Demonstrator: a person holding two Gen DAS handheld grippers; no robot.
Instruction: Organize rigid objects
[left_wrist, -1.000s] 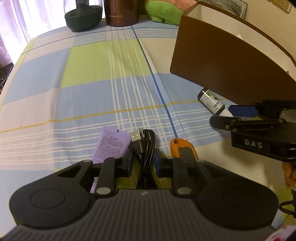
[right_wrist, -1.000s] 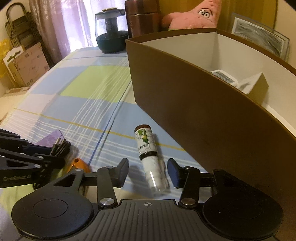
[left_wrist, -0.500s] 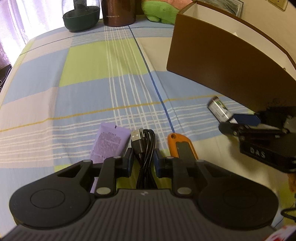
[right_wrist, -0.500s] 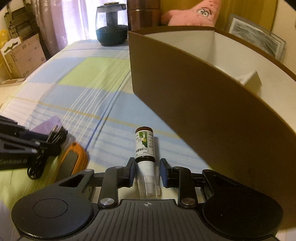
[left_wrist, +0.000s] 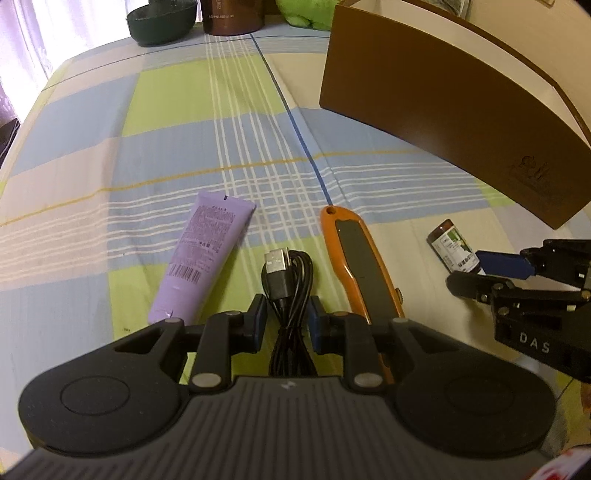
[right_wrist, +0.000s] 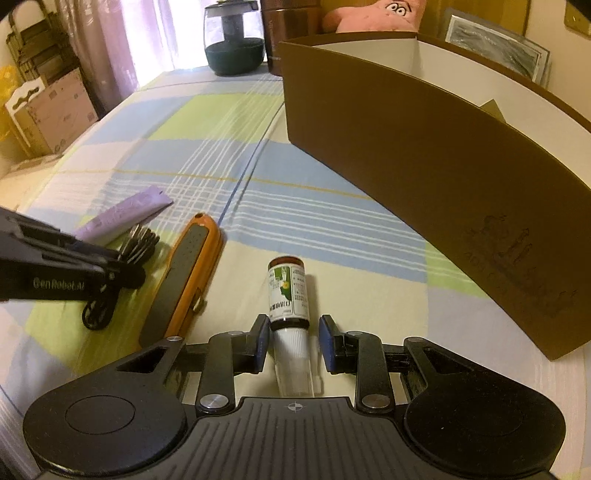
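Note:
My left gripper (left_wrist: 286, 319) is shut on a coiled black USB cable (left_wrist: 288, 284) and holds it over the checked cloth. My right gripper (right_wrist: 293, 343) is around a small brown bottle (right_wrist: 288, 291) with a white cap, which lies on the cloth; there is a gap on the right side of the cap, so the jaws look slightly open. The bottle also shows in the left wrist view (left_wrist: 452, 247). An orange utility knife (left_wrist: 358, 266) and a purple tube (left_wrist: 203, 254) lie beside the cable. The brown box (right_wrist: 424, 162) stands to the right.
A dark kettle (right_wrist: 234, 48), a brown flask (right_wrist: 291, 33) and a pink plush toy (right_wrist: 373, 14) stand at the far edge. Cardboard items (right_wrist: 40, 107) stand off the left side. A framed picture (right_wrist: 495, 48) leans behind the box.
My left gripper has drawn back with the cable, so the tube and knife show more fully. My right gripper has lowered the bottle onto the cloth, farther from the box, and its jaws have eased apart.

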